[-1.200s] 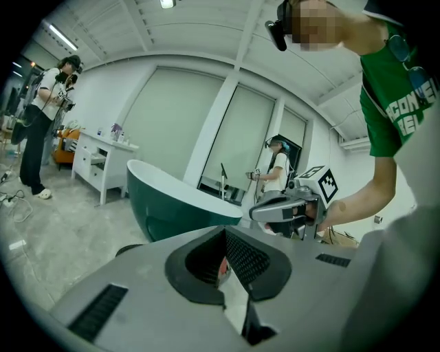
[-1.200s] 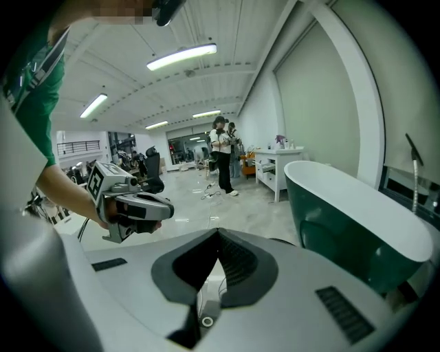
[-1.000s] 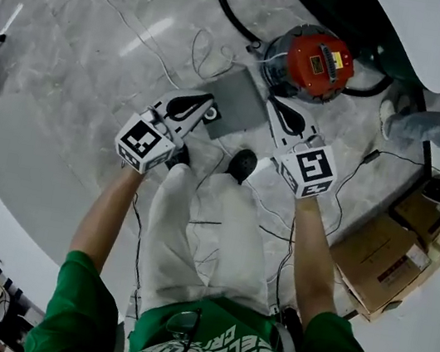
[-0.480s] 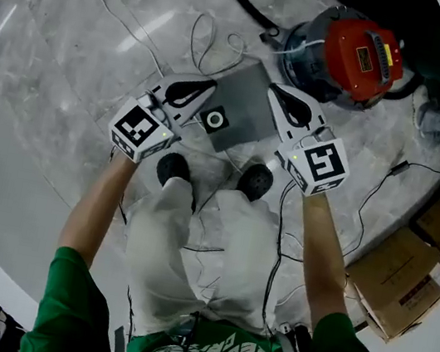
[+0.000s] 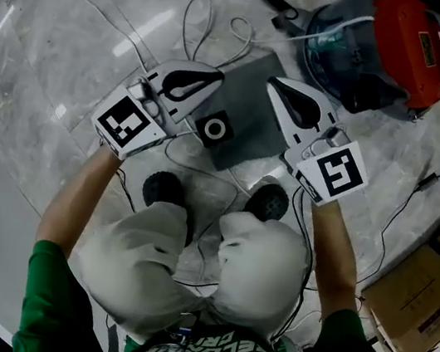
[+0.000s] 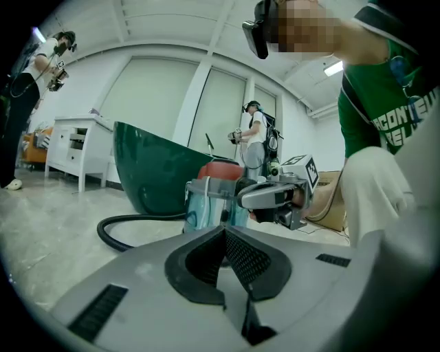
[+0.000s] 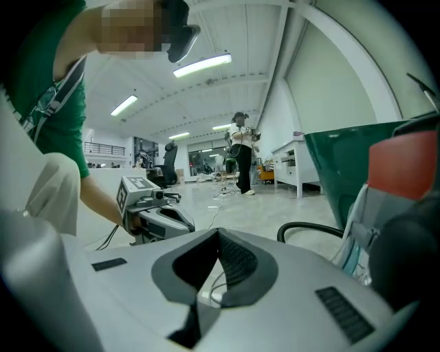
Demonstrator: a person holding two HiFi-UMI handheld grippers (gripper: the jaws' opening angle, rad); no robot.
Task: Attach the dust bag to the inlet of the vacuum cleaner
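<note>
Jaws on the left gripper (image 5: 219, 76), centre left in the head view, are pressed together with nothing between them, the tip over the left edge of the grey dust bag (image 5: 254, 101). The bag lies flat on the marble floor (image 5: 76, 36) mid-frame, its round collar (image 5: 214, 129) facing up. The right gripper (image 5: 272, 83) reaches over the bag's right side, jaws likewise closed and empty. The red-topped vacuum cleaner (image 5: 386, 44) stands at upper right, near the bag's far corner.

Open-plan lab hall, marble floor (image 5: 55, 58), strip lights (image 7: 203, 65), loose cables (image 5: 184, 26)
</note>
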